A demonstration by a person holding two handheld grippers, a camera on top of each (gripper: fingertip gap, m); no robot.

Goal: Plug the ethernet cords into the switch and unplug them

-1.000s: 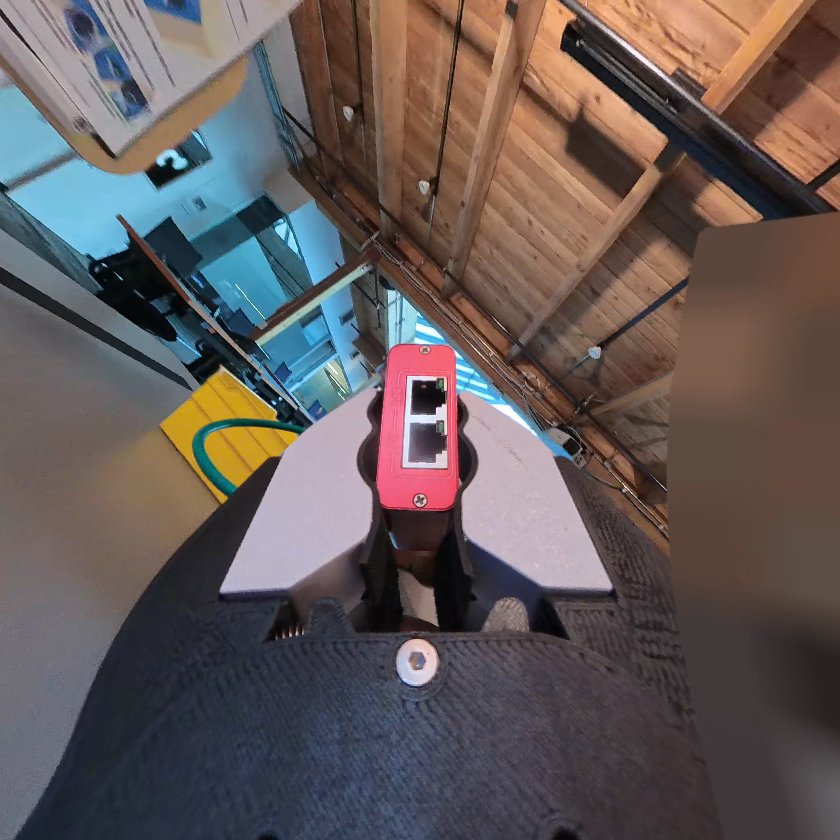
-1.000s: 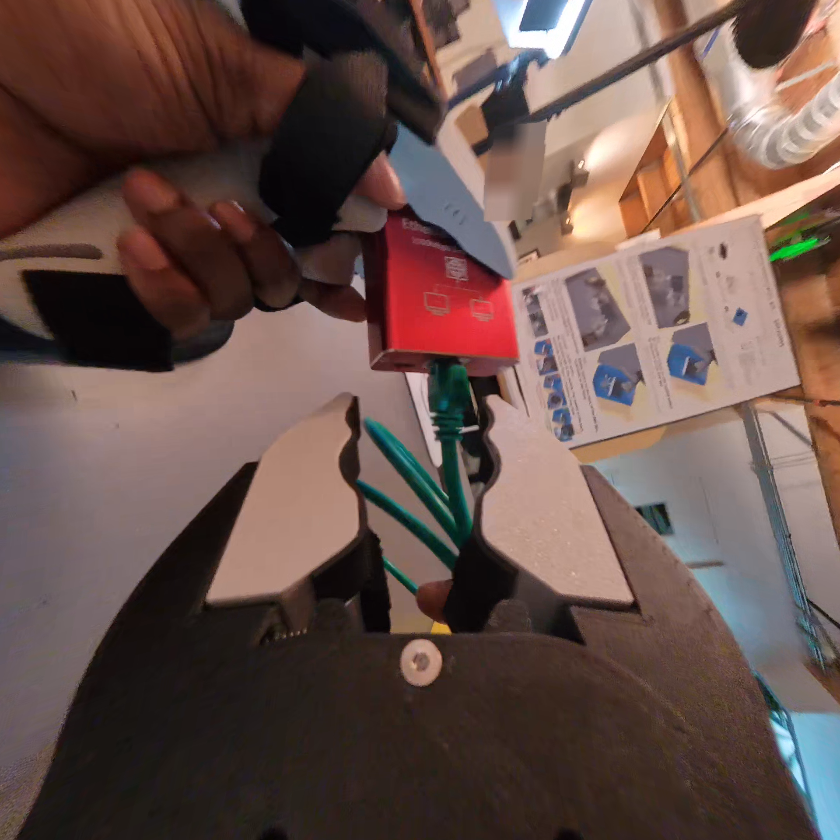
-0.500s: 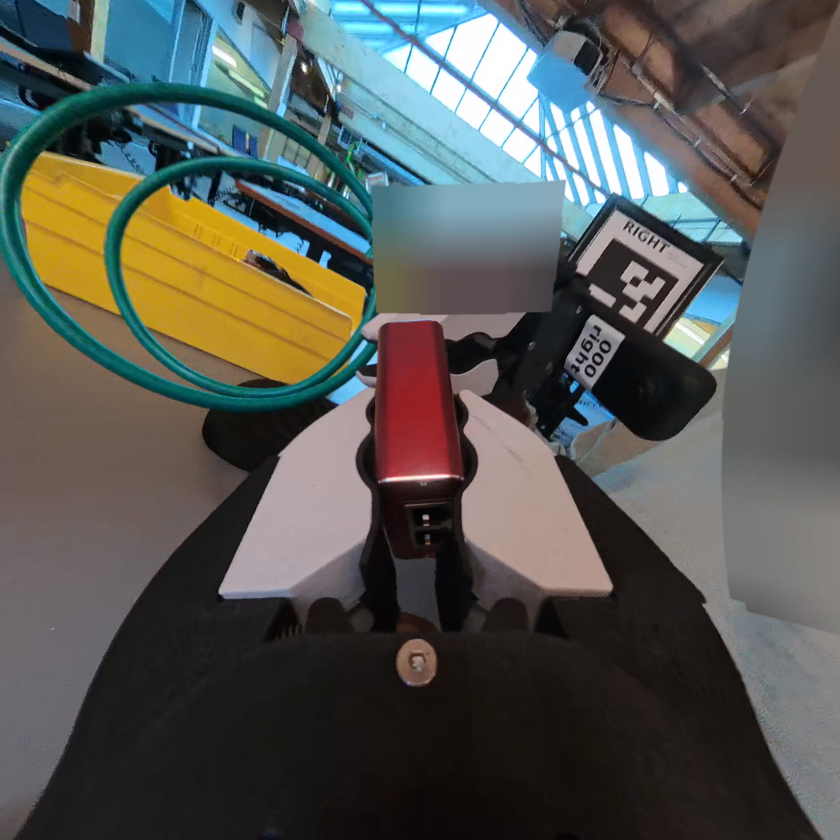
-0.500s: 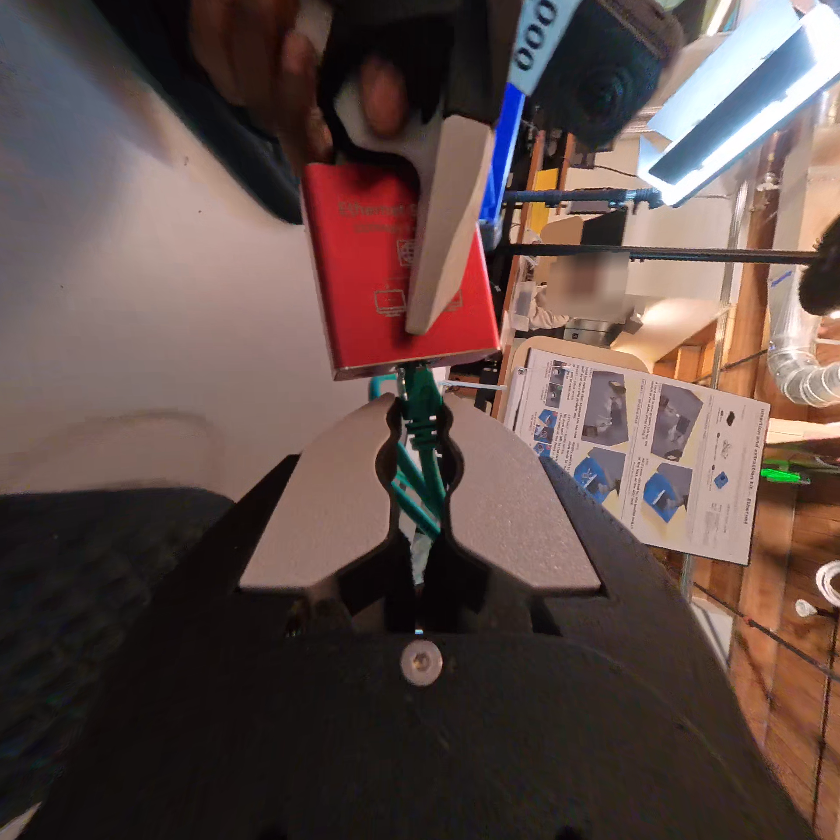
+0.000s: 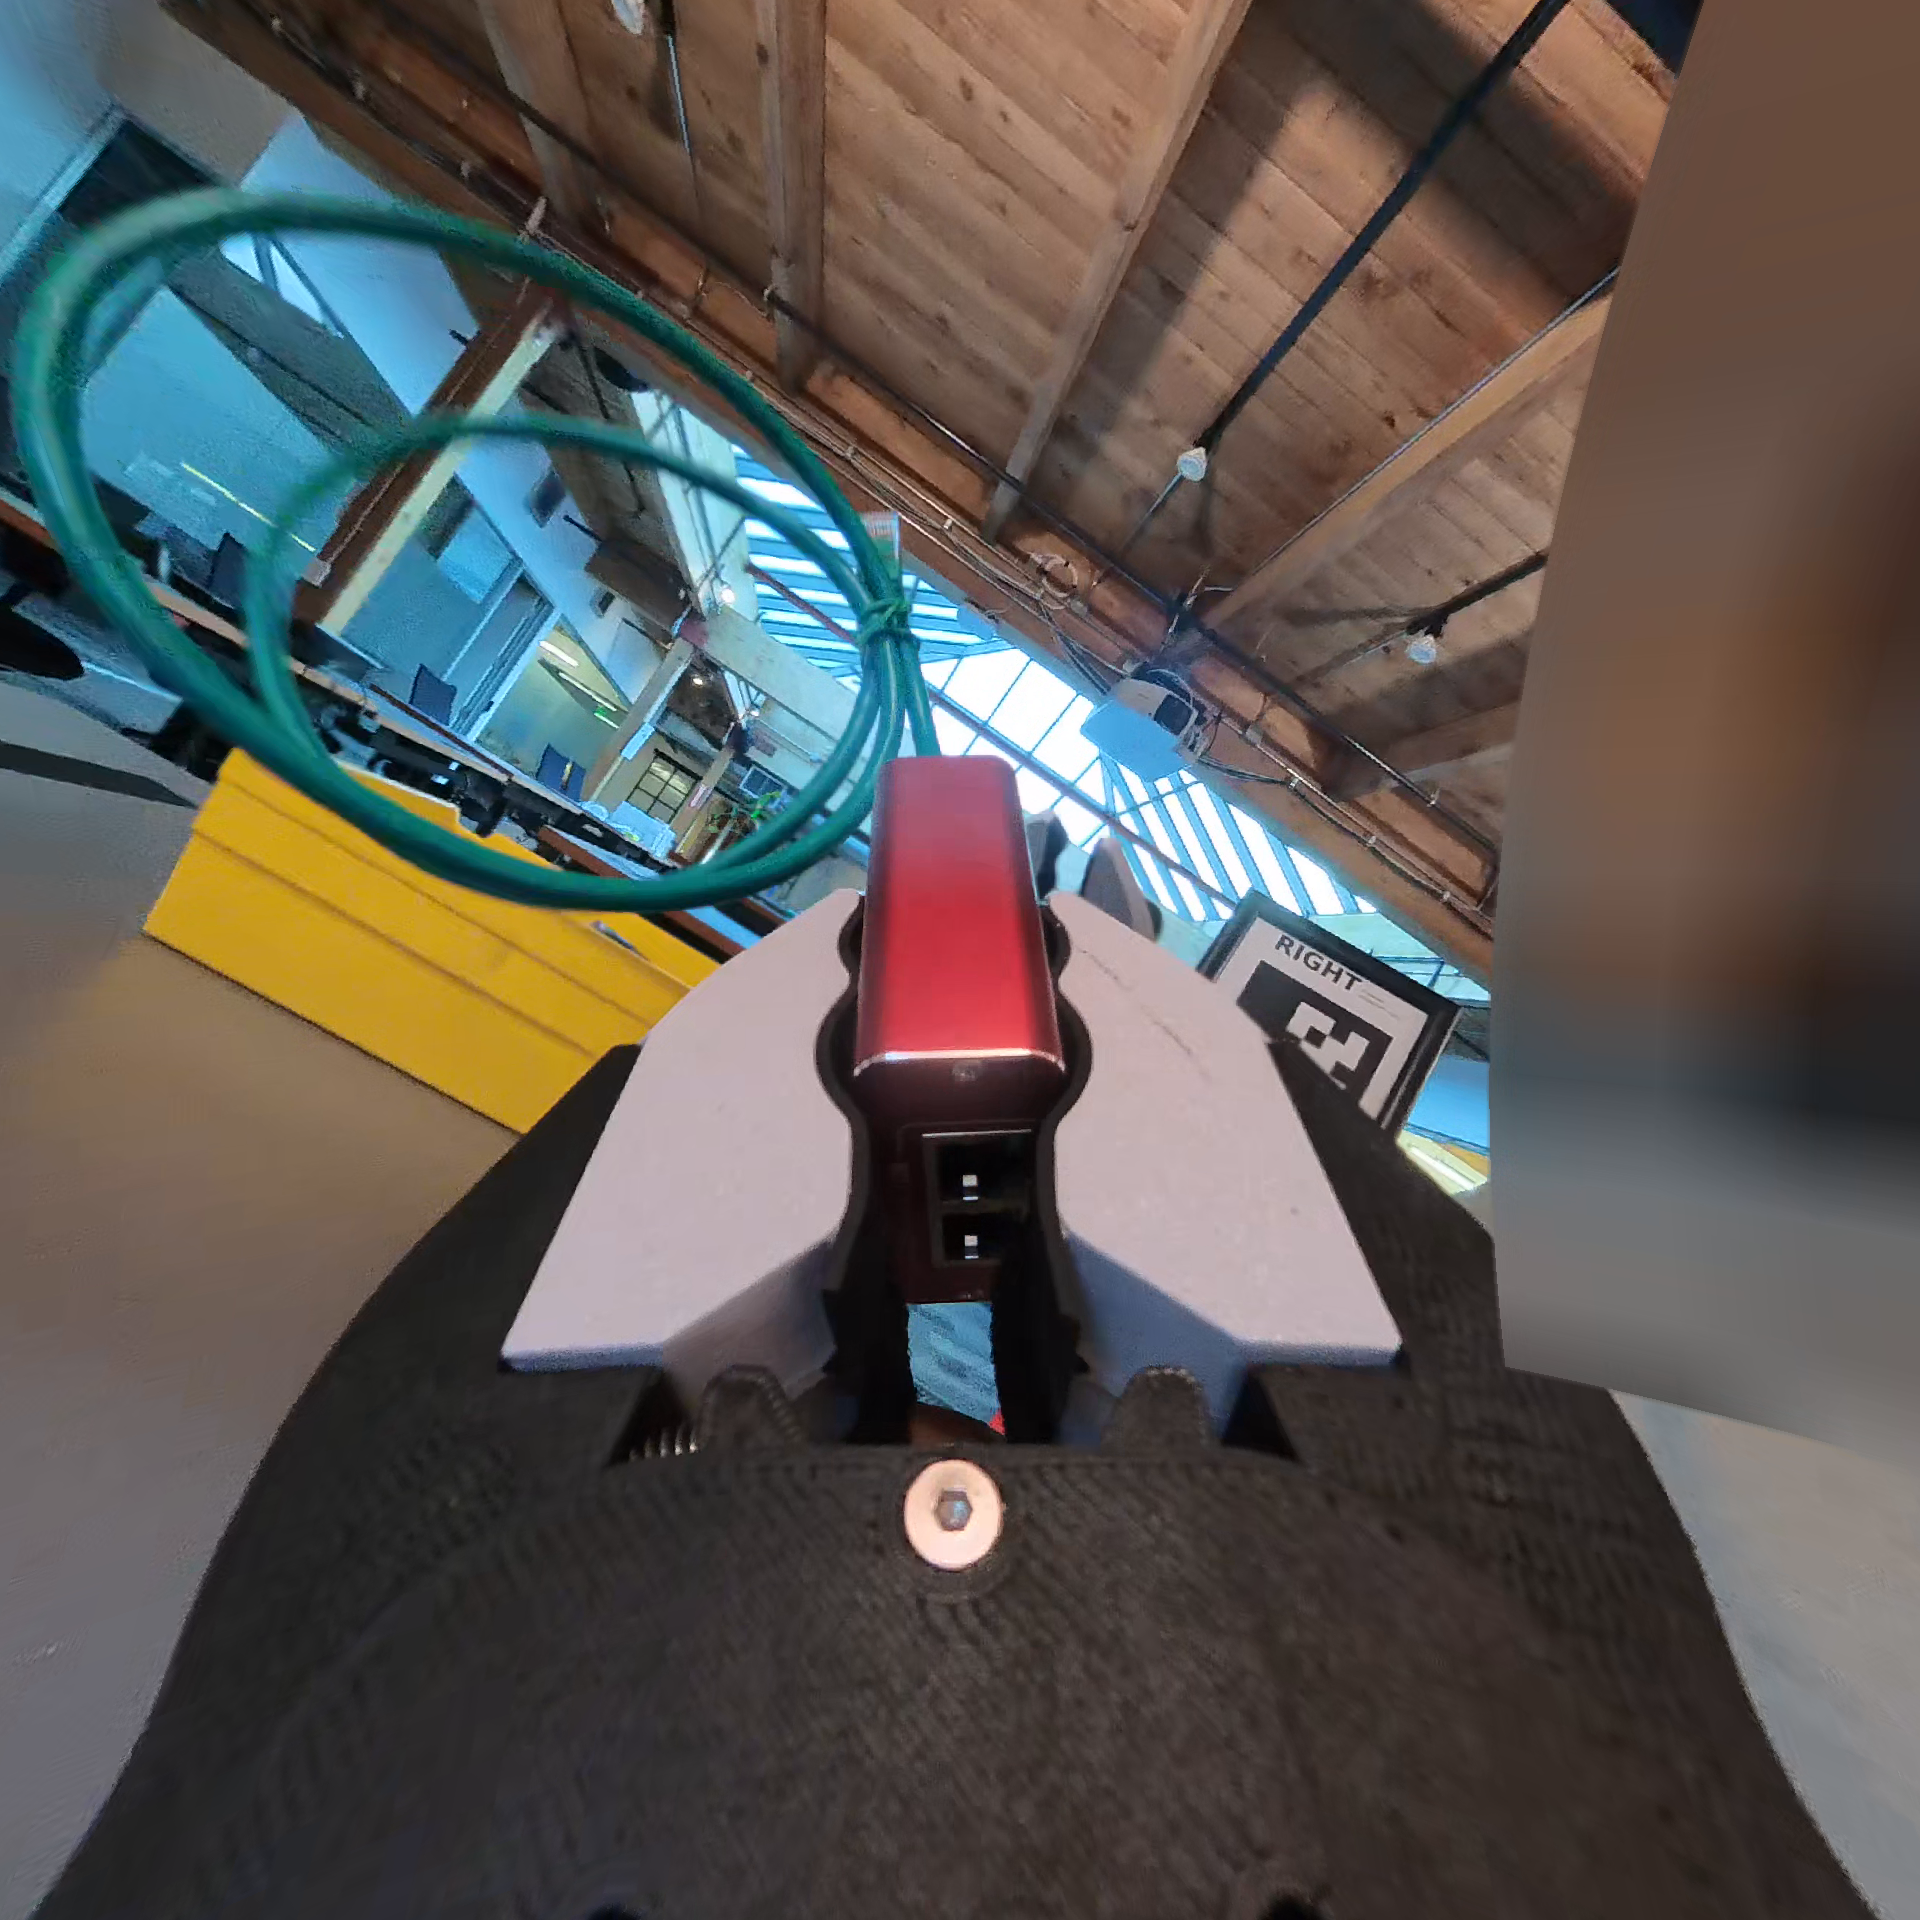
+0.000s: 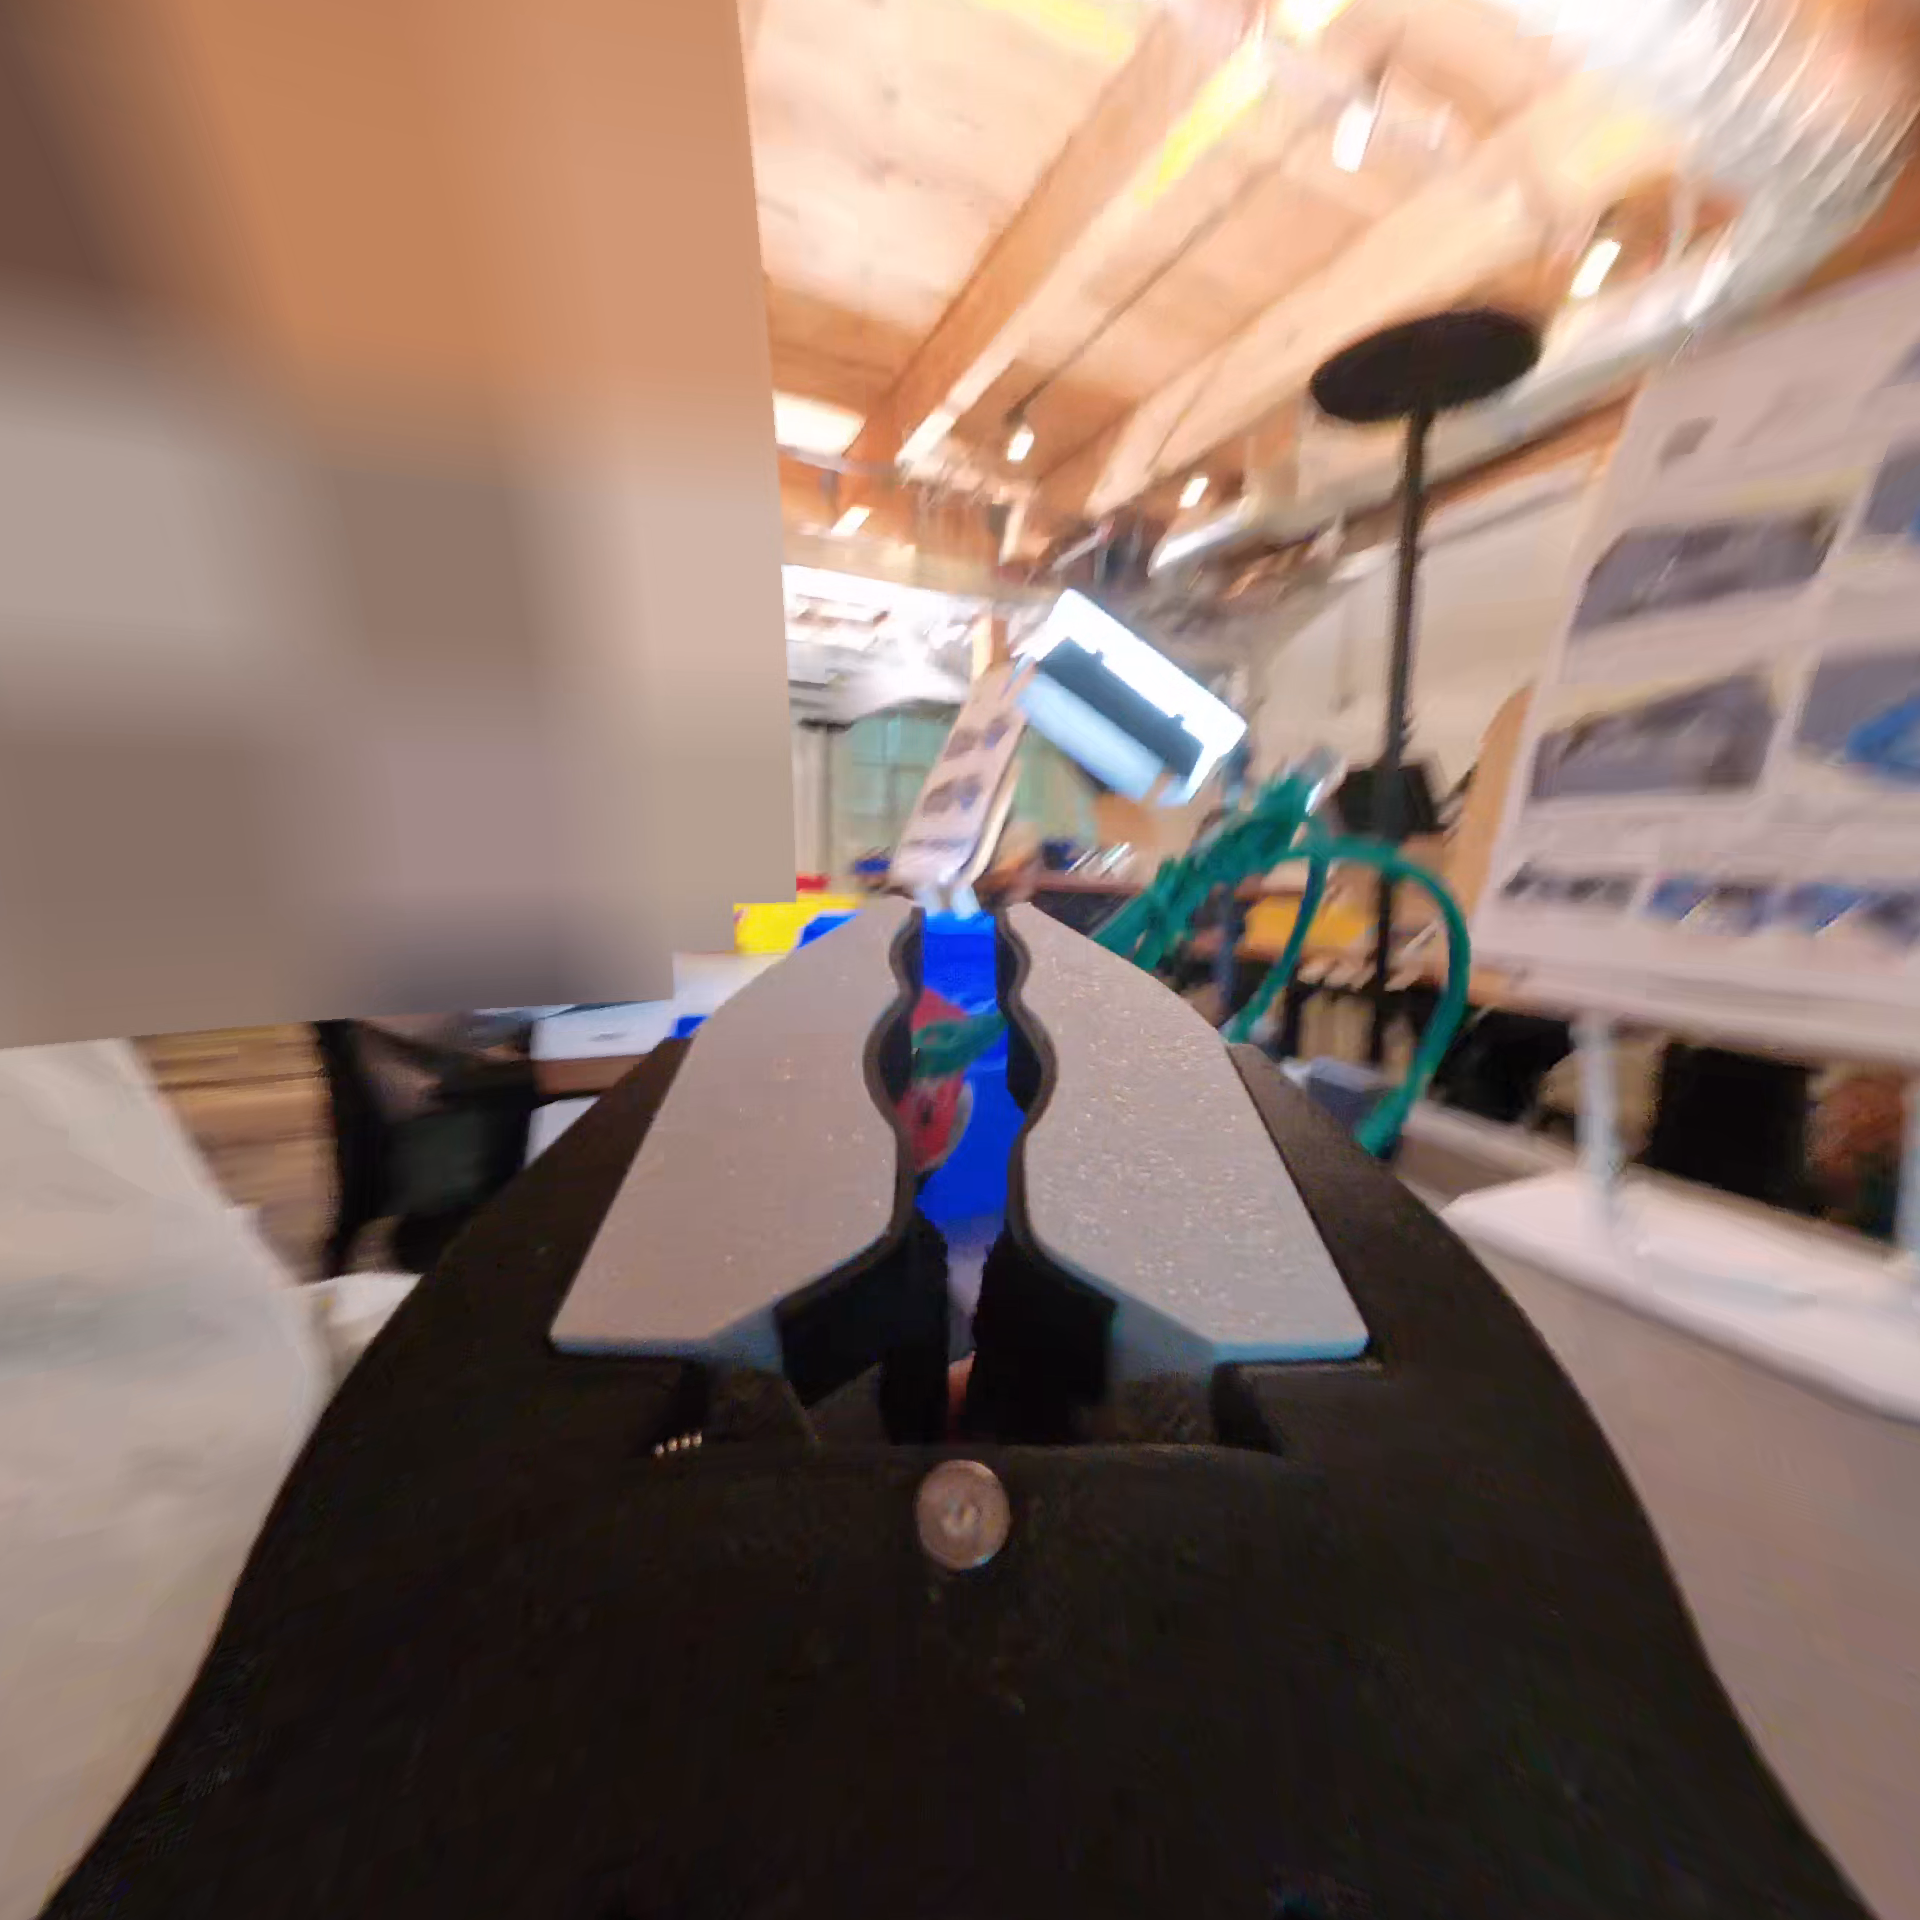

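Note:
My left gripper (image 5: 956, 906) is shut on the red switch (image 5: 954, 935), gripping its narrow sides, with a black two-pin socket facing the camera. The green ethernet cord (image 5: 436, 831) loops up to the left and runs down to the switch's far end, where the joint is hidden. A clear plug (image 5: 881, 530) sticks up by the cord's tie. In the blurred right wrist view my right gripper (image 6: 961, 914) has its jaws nearly together, with a piece of green cord (image 6: 956, 1034) in the gap and something red behind it. More of the cord (image 6: 1382, 914) arcs to the right.
A yellow bin (image 5: 364, 935) sits on the grey table (image 5: 156, 1195) to the left. The right gripper's marker tag (image 5: 1335, 1023) shows just behind the switch. A printed poster board (image 6: 1714, 748) stands on a white ledge to the right, with a black stand (image 6: 1408, 582) beside it.
The left gripper has tilted up toward the ceiling, still holding the switch, and the cord loops rose. The right gripper swung from sideways to level, and the switch no longer fills its view.

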